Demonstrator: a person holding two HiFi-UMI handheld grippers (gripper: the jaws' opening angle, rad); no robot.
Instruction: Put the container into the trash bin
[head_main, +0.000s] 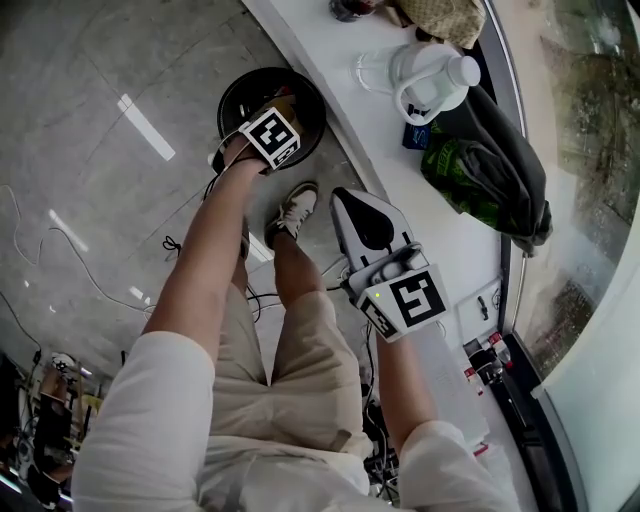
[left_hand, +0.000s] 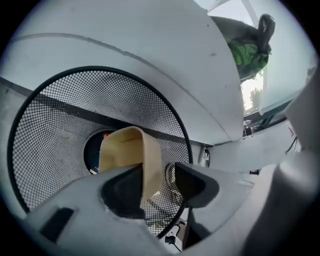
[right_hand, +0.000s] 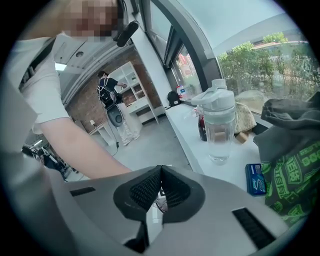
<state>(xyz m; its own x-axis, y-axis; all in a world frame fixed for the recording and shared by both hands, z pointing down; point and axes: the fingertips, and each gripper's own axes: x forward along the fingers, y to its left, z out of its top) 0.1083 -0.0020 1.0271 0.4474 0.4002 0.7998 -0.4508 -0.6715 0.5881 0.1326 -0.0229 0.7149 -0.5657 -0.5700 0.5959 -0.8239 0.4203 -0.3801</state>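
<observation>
Container (left_hand: 127, 147) half hidden behind left claw (left_hand: 160, 172), bin (left_hand: 55, 130) rim partly covered

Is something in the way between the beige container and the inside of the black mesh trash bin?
Nothing visible is. The container, between the open jaws of the left tool, is right at the open mouth of the trash bin, with only the bin's mesh wall and dark bottom beyond it.

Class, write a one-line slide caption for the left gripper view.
Tan container between the left gripper's parted fingers, over the black mesh trash bin.
</observation>
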